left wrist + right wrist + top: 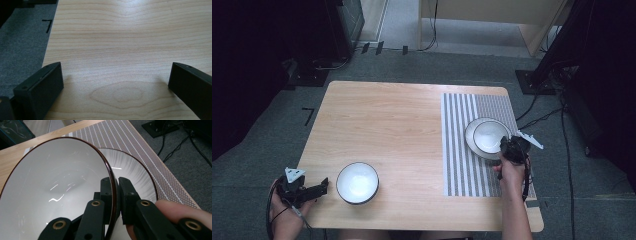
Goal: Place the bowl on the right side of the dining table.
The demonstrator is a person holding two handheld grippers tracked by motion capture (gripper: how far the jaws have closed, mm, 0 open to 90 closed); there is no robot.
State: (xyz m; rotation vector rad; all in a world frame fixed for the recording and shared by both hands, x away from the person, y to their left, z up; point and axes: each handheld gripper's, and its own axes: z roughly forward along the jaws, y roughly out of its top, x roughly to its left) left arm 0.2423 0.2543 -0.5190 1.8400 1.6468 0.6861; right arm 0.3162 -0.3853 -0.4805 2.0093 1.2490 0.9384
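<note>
Nearby, second bowl [357, 182] beside left gripper [323, 187], apparently untouched.

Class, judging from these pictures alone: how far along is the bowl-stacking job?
Done: one white bowl sits on the striped mat. In hand: the right claw is shut on the rim of a second bowl, held inside or just above the first; contact is unclear. Left: the third bowl waits on the wooden table, beside the open left claw.

White bowl [57, 185], dark brown rim; grey-white striped mat [462, 145]; light wood table [387, 120].
</note>
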